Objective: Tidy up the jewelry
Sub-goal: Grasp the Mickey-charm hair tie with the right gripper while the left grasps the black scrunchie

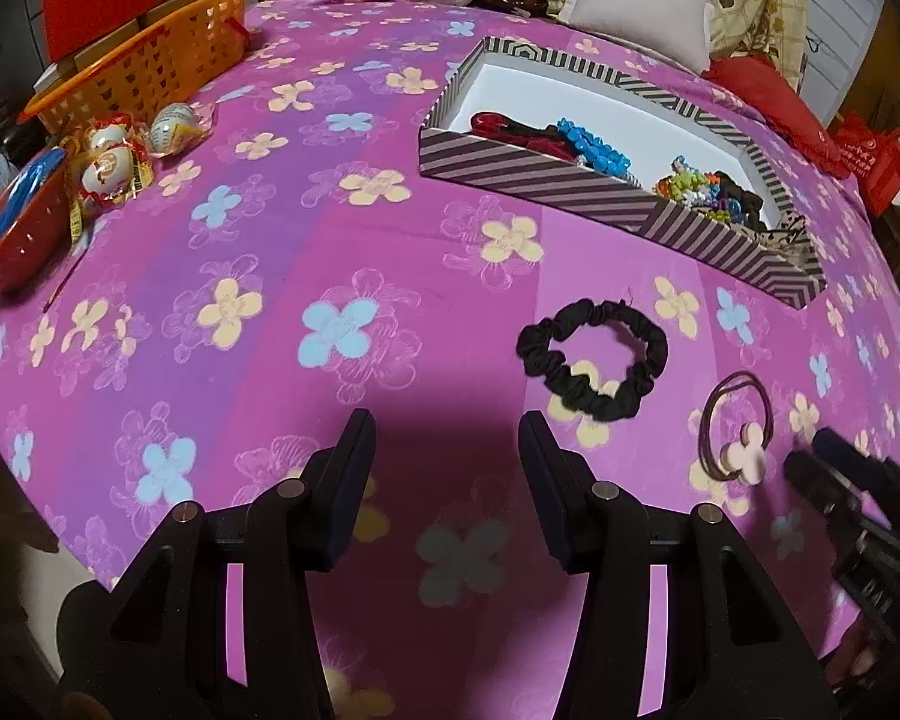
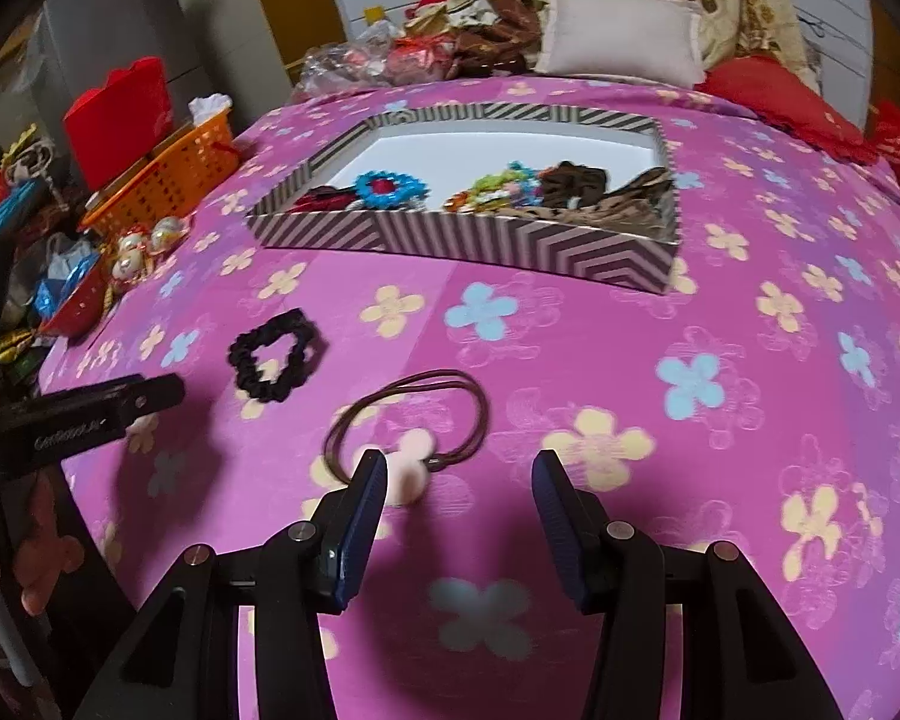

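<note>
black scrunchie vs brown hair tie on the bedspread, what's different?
The black scrunchie is thick, ruffled fabric; the brown hair tie is thin cord looped double. The hair tie carries a pale pink charm; the scrunchie is plain. The hair tie lies just ahead of the right gripper; the scrunchie lies further left. Both lie flat, outside the striped box.

Your left wrist camera is looking forward and down over its fingers (image 1: 366, 438) from low above the pink flowered cloth (image 1: 270, 228), facing the striped box (image 1: 534, 174). Your right wrist camera is facing the same way from just to the right, equally low. Both are taking in the box, the black scrunchie (image 2: 276, 354), the brown hair tie (image 2: 414, 420) and the orange basket (image 2: 168, 180).
</note>
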The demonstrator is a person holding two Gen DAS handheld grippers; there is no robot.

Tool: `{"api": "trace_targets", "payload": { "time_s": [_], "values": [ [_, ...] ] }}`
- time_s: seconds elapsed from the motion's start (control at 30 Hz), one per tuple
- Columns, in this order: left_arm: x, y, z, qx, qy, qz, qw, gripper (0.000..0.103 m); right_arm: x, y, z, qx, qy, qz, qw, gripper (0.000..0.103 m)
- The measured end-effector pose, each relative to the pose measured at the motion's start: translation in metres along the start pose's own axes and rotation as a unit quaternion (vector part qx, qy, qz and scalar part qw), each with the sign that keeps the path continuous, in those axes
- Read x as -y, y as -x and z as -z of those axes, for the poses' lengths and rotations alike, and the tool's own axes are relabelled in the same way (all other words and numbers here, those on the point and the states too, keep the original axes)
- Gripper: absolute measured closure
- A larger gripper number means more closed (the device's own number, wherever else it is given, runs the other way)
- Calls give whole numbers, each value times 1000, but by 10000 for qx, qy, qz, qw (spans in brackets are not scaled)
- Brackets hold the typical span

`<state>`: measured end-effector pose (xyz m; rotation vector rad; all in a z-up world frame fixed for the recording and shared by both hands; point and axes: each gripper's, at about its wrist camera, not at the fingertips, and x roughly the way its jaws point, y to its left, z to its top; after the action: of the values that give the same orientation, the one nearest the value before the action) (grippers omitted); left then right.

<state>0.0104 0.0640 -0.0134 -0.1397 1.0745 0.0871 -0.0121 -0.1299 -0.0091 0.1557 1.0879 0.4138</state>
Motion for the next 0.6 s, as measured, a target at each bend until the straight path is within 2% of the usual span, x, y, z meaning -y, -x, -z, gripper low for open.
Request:
{"api": "trace_targets", "payload": {
  "time_s": [0.33, 0.53, 0.6],
  "values": [
    [4, -9, -10, -90, 54, 101, 9999, 54, -19, -18, 5, -37, 594, -207, 9980, 55],
    [8, -15, -16, -132, 54, 105, 9998, 54, -24, -26, 7, 2, 906, -57, 9959, 56],
    [11, -17, -18, -149, 24, 114, 9998, 54, -26, -28, 8, 45, 1014, 71, 9948, 61]
  ]
}}
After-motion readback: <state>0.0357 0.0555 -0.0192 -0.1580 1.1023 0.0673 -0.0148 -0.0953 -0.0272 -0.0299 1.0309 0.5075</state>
